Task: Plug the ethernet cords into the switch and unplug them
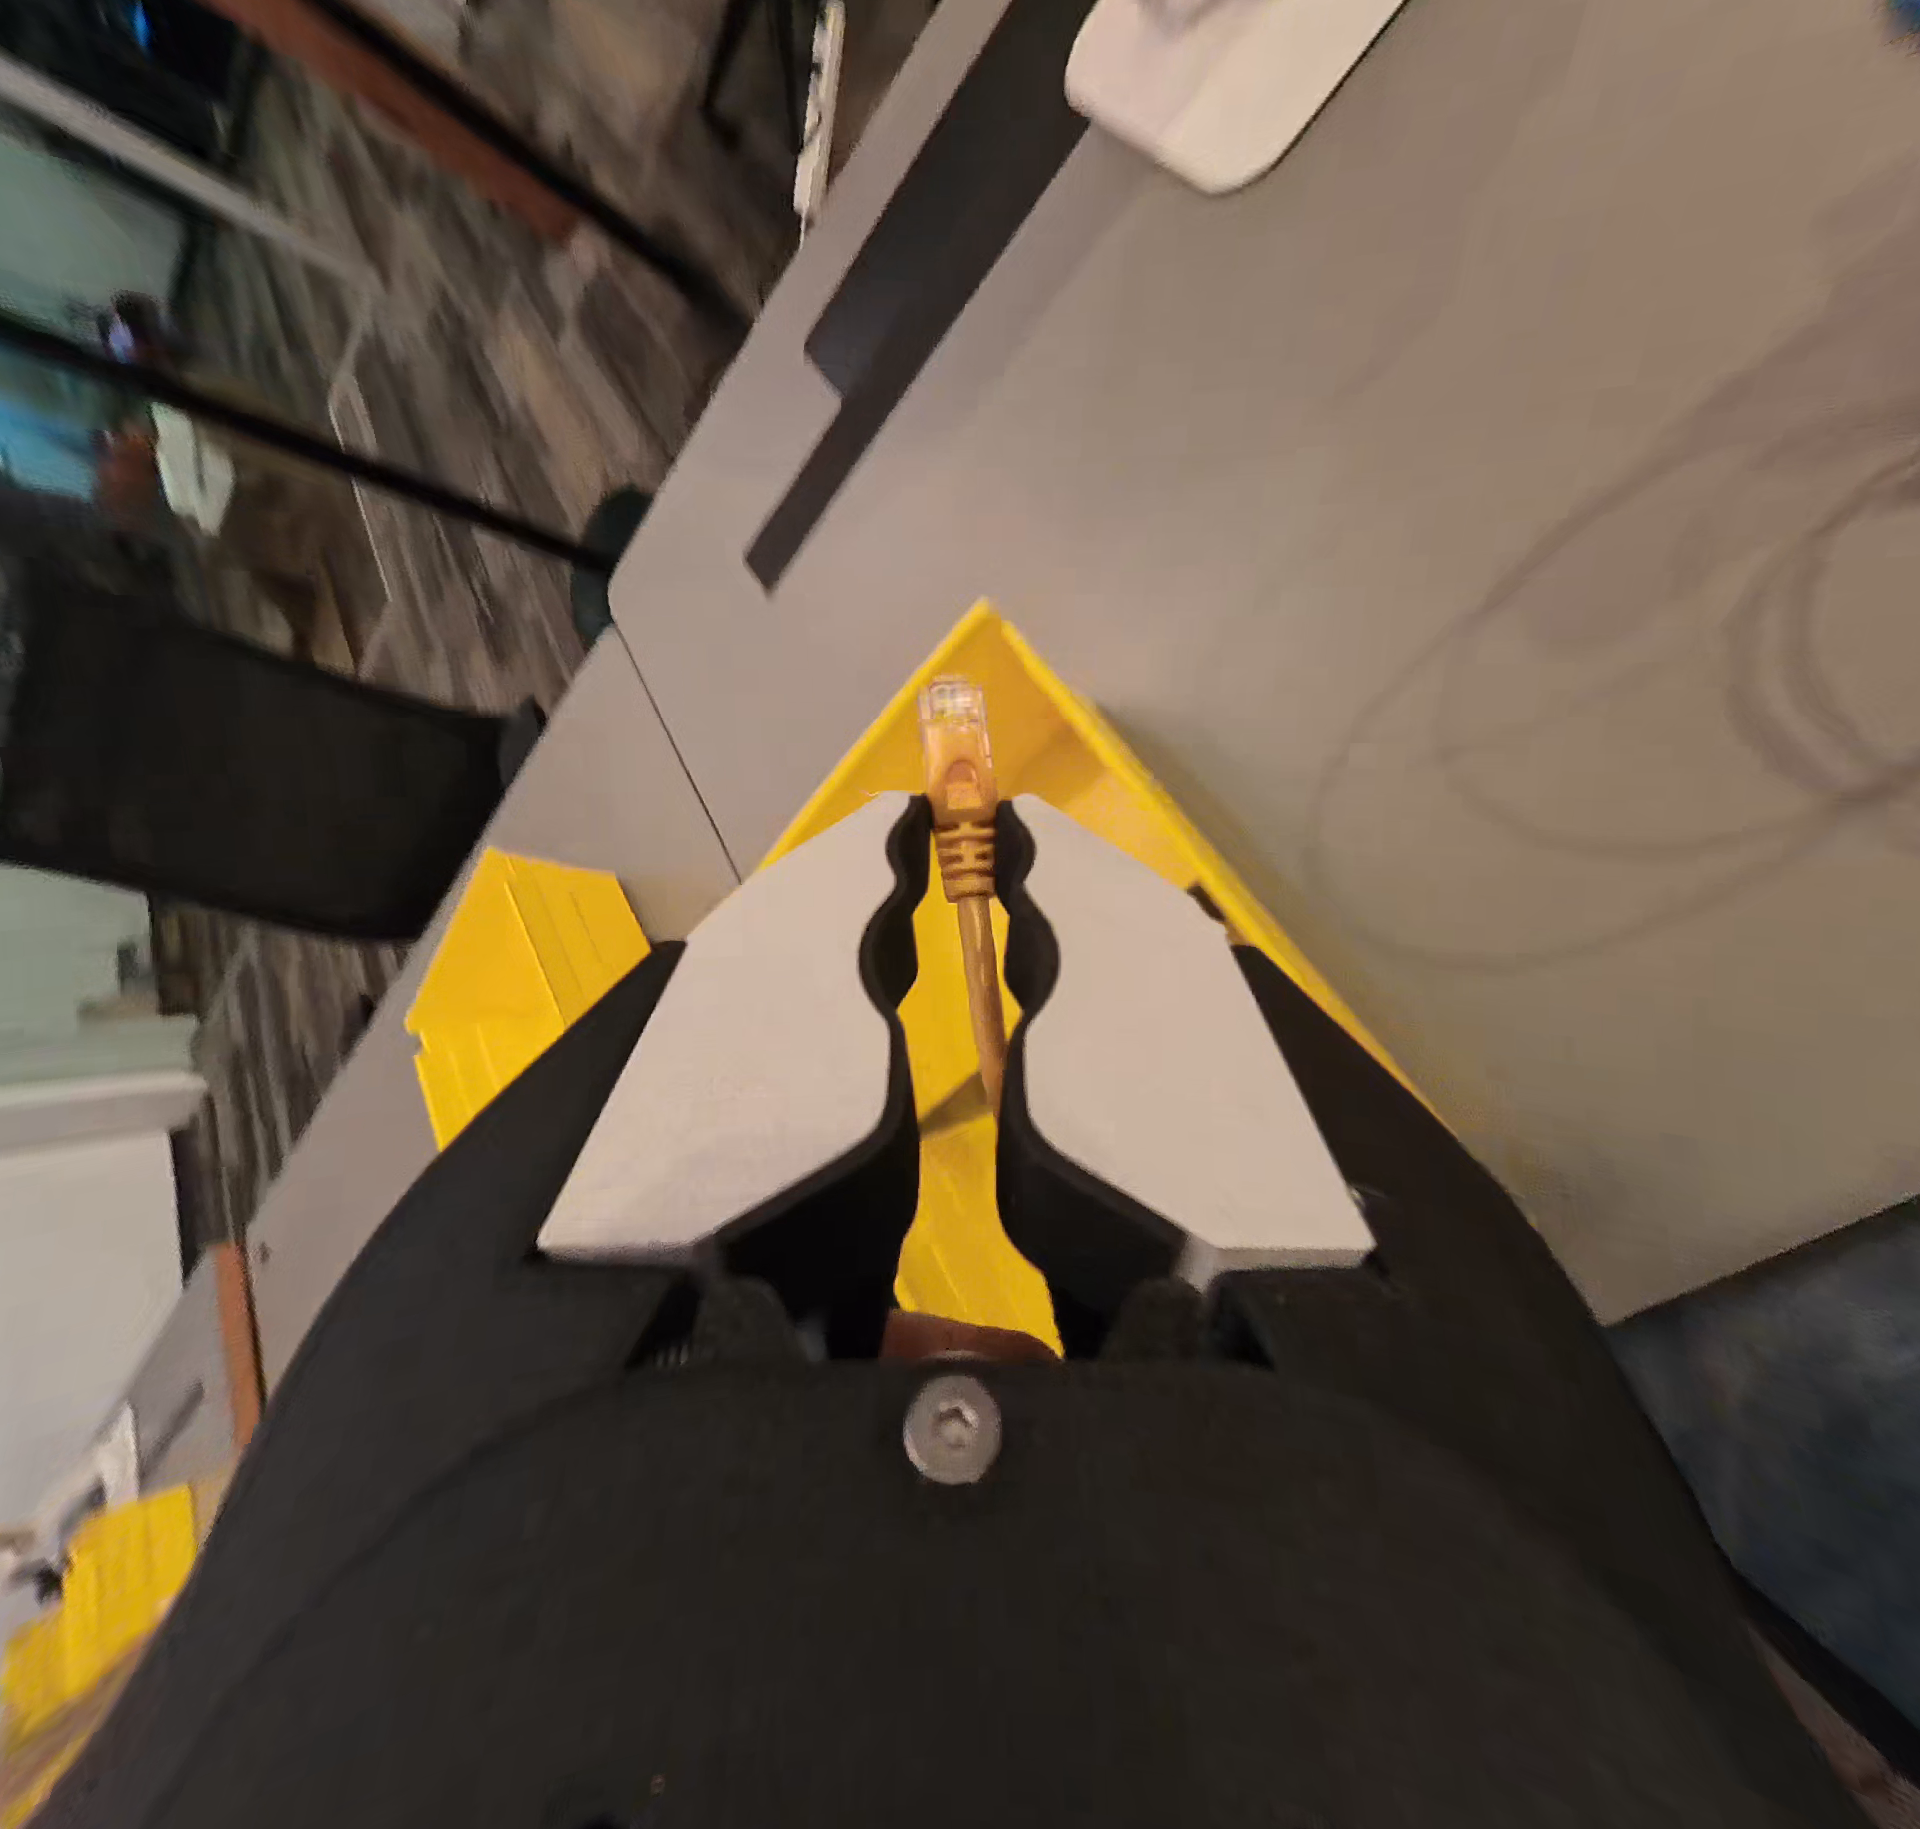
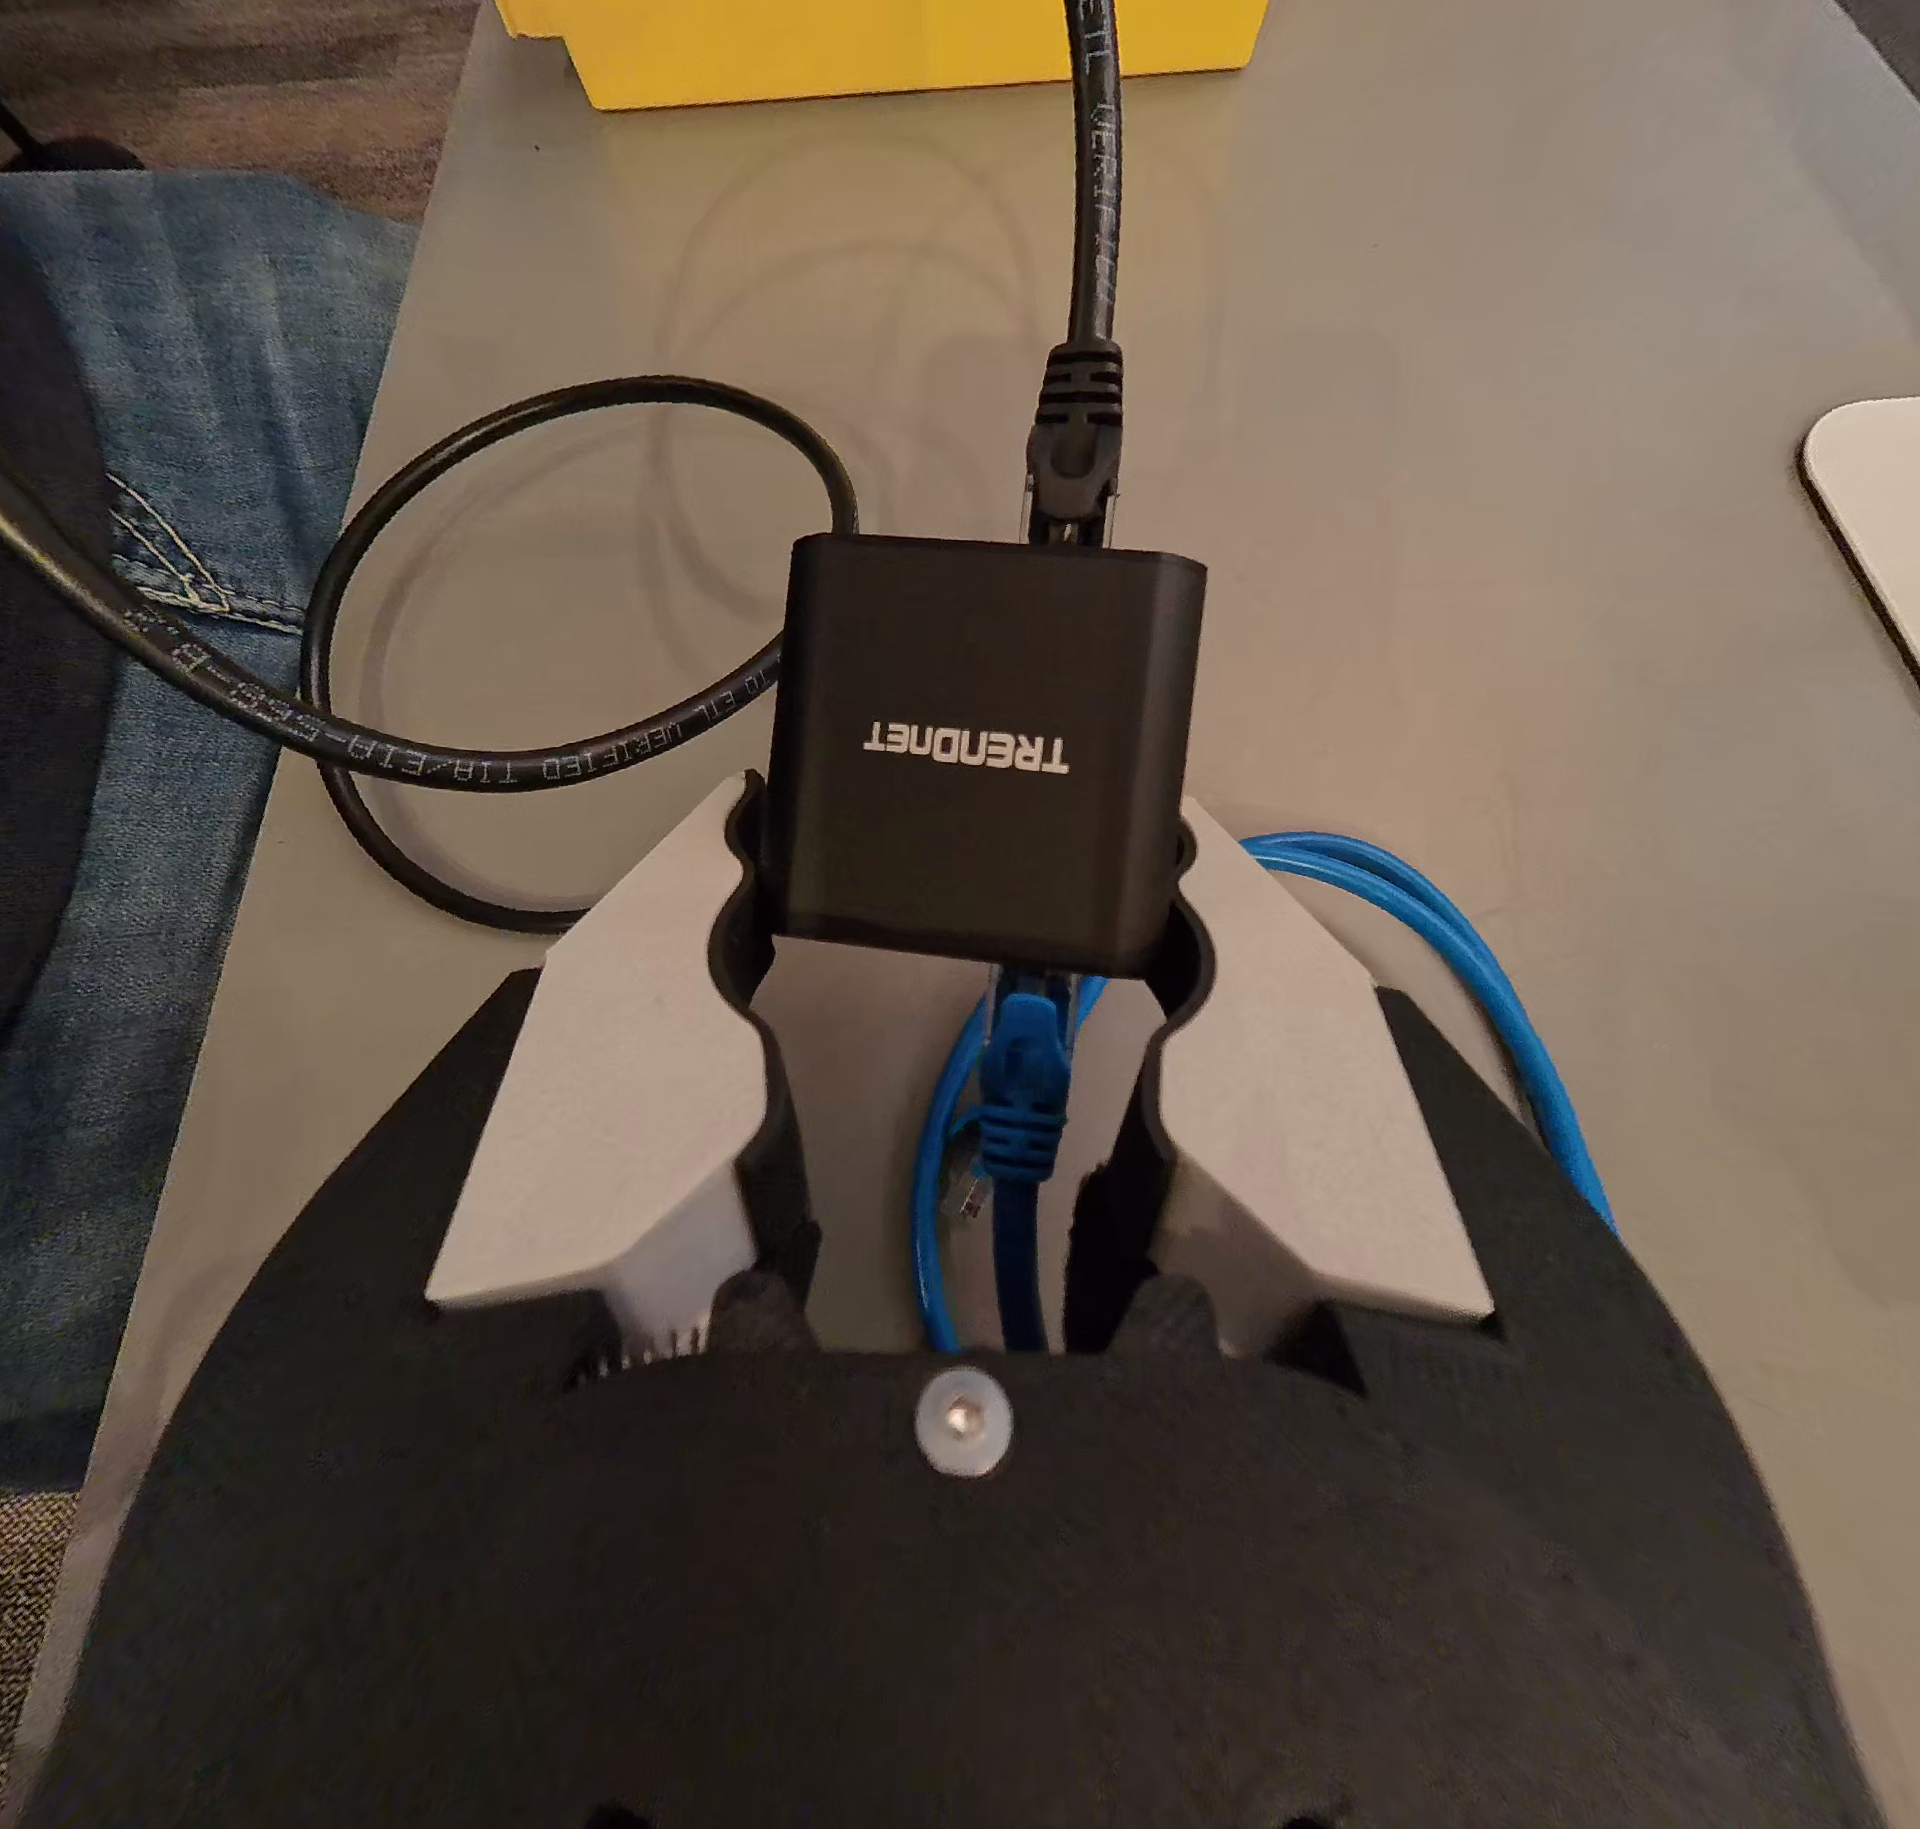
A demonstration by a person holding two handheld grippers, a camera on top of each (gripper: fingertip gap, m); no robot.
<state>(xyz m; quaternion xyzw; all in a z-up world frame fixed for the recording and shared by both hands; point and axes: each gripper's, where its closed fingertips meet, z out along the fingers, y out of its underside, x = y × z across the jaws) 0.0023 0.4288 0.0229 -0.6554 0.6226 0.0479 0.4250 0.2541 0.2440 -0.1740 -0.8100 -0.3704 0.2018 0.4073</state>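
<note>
In the left wrist view my left gripper (image 1: pixel 961 811) is shut on a yellow ethernet cord (image 1: pixel 964 849), gripping the boot just behind its clear plug, which points forward over a yellow bin (image 1: pixel 1023 714). In the right wrist view my right gripper (image 2: pixel 971 849) is shut on the sides of a small black switch (image 2: pixel 992 730) that rests on the grey table (image 2: pixel 1455 636). A black ethernet cord (image 2: pixel 1081 429) is plugged into the switch's far side. A blue ethernet cord (image 2: pixel 1023 1073) is plugged into its near side, between my fingers.
The yellow bin (image 2: pixel 883 3) stands at the table's far end in the right wrist view. The black cord loops to the left (image 2: pixel 416 574) past a person's blue jeans (image 2: pixel 156 532). A white pad (image 1: pixel 1226 44) lies on the table. The table edge (image 1: pixel 665 574) drops to carpet. About 40 cm separates my left fingertips from my right.
</note>
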